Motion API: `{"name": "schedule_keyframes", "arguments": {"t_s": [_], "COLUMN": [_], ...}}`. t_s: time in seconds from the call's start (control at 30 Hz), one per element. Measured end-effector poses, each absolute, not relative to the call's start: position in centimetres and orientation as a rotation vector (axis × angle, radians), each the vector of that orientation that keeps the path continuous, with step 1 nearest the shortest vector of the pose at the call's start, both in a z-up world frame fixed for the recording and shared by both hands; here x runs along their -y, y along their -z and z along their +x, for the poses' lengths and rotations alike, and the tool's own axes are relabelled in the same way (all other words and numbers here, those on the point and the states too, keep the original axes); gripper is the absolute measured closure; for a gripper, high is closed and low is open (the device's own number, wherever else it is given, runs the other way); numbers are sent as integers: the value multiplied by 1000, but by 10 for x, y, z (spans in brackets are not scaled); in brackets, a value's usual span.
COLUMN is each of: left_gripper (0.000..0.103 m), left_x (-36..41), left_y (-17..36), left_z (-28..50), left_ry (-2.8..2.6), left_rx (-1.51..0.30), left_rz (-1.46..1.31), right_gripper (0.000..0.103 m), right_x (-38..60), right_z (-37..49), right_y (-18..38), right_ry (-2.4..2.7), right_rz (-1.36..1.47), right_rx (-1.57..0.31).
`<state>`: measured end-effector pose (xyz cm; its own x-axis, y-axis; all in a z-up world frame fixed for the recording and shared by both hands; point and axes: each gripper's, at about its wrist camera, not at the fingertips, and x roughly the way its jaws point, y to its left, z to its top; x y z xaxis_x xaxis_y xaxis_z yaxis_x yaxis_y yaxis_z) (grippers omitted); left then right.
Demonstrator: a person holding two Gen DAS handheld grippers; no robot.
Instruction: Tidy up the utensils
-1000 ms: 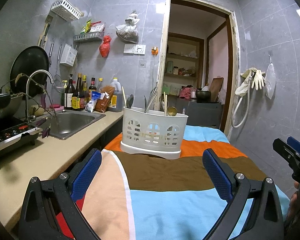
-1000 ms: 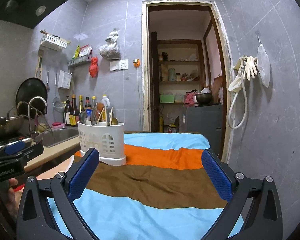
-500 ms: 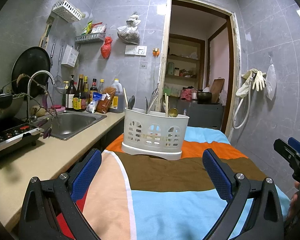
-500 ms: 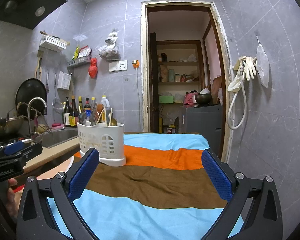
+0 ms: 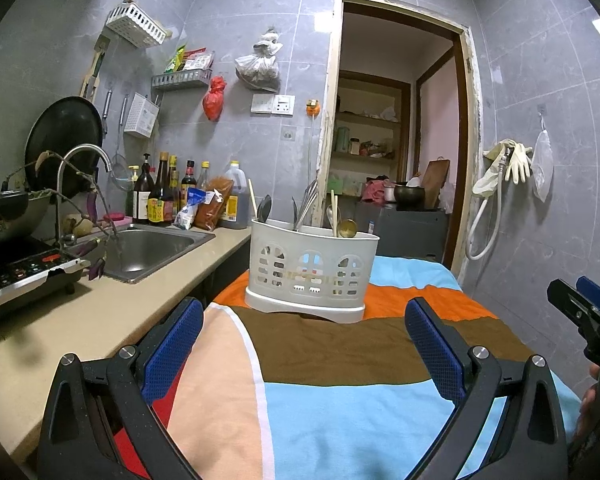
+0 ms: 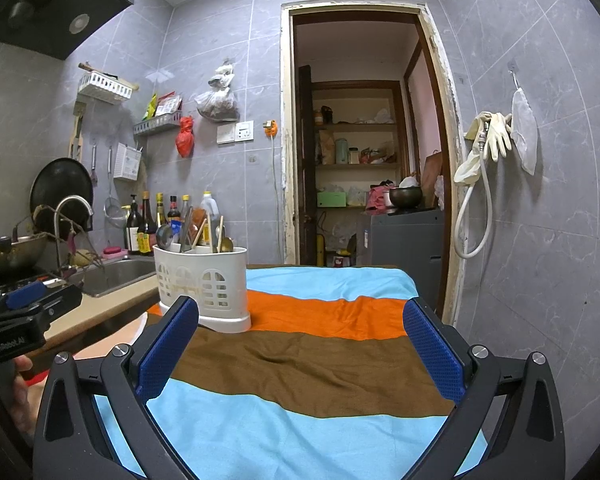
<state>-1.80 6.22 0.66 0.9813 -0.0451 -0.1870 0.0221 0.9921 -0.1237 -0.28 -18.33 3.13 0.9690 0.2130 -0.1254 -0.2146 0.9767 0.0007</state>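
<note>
A white slotted utensil caddy (image 5: 312,272) stands upright on the striped cloth (image 5: 340,344), holding spoons, chopsticks (image 5: 253,200) and a whisk (image 5: 307,204). In the right wrist view the same caddy (image 6: 202,280) sits at the left, beyond the left fingertip. My left gripper (image 5: 304,316) is open with nothing between its blue pads, a short way in front of the caddy. My right gripper (image 6: 298,316) is open and empty too, over the brown and orange stripes. Each gripper shows at the edge of the other's view.
A beige counter (image 5: 80,320) with a steel sink (image 5: 148,246), tap, stove (image 5: 16,276) and sauce bottles (image 5: 160,200) runs along the left. An open doorway (image 6: 364,160) lies behind the table. Gloves and a hose (image 6: 480,184) hang on the right wall.
Both views have tilted slightly upward and the caddy looks a little lower and closer in the left wrist view. Both grippers stayed open and empty.
</note>
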Motion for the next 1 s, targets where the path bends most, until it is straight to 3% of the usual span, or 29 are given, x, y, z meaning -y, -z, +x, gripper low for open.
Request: {"name": "schedule_keyframes", "arguments": {"t_s": [1.0], "left_gripper": [4], "left_x": [-61], "left_y": [-7], "left_z": [-19], "left_ry": [31], "left_rx": [-193], "left_rz": [-125], "right_gripper": [0], "right_x": [184], "right_z": [-3], "right_y": [-31], "right_ry": [-214], "right_rz": [-9], "right_rx": [-126]}}
